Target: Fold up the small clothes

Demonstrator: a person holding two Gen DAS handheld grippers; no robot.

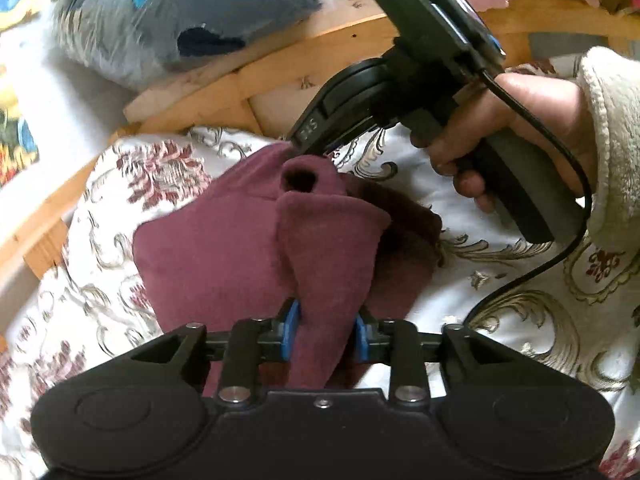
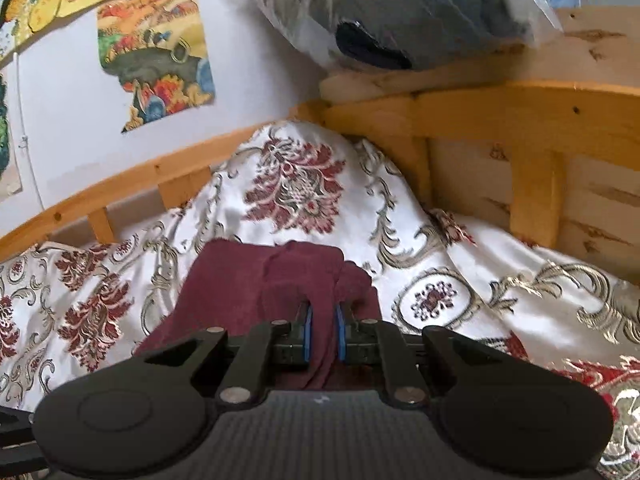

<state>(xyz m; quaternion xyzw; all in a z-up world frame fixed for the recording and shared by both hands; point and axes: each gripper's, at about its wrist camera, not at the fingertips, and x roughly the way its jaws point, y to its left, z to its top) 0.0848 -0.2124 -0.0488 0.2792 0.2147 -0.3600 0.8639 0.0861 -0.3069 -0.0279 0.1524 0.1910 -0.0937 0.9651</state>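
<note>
Maroon fleece garment, small, soft and napped, lies bunched on the bed's coverlet, with a tube-like opening, perhaps a sleeve or collar, gaping at its far end and a darker brown lining showing along its right side. A thick fold of it rises up between the blue pads of the left gripper, whose jaws are clamped on that fold, the cloth filling the gap between them. The right gripper has its jaws nearly together, pinching a narrower ridge of the same fleece; in the left wrist view its black body reaches in from the upper right, its tip at the garment's far edge, held by a hand in a cream fuzzy sleeve, a black cable trailing from it. The coverlet is glossy white brocade with burgundy flowers and gilt scrolls. A pine bed frame borders it, with a plastic-wrapped grey bundle resting on top and bright pictures on the white wall.
</note>
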